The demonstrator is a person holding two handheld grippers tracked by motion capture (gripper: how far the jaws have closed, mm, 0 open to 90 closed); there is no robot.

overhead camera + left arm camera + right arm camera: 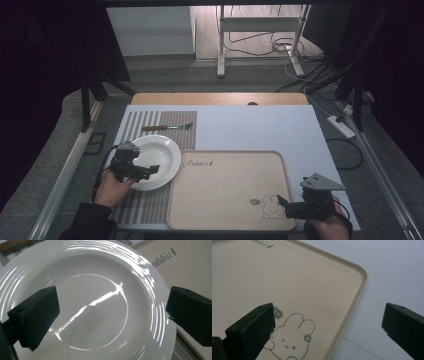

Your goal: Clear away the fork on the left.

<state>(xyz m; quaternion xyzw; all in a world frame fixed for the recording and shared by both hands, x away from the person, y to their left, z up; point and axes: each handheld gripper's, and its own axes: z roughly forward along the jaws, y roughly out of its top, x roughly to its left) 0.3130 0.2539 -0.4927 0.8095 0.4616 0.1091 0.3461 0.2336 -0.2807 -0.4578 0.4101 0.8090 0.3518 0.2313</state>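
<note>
- One white plate (155,161) on the table, sitting on the striped mat (150,205), its right rim just reaching the tray's left edge.
- One left gripper (145,171) over the plate's near-left part, jaws spread wide; in the left gripper view the two black jaws straddle the plate (100,305) bowl, and whether they touch the china I cannot tell.
- One right gripper (284,204) low at the tray's near-right corner, jaws also spread wide, pinching nothing.
- In the right gripper view one jaw hangs over the tray (287,280) beside the rabbit drawing (292,340), the other over the bare sheet (392,270) beyond the rim.
- One beige tray (230,185), flat, nothing lying in it, just its printed word and rabbit (272,207).
- One fork (167,128) with a wooden handle, lying crosswise at the far end of the mat, well apart from the plate.
- Two hands in dark sleeves, one per gripper, coming in from the near edge.
- Edges: the tray's raised lip runs round all four sides; its near edge lies close to the table's near edge.
- Open room: the pale sheet (260,127) beyond the tray is bare right across, and there is a bare strip to the tray's right.
- The whole tray floor is open between the two grippers.
</note>
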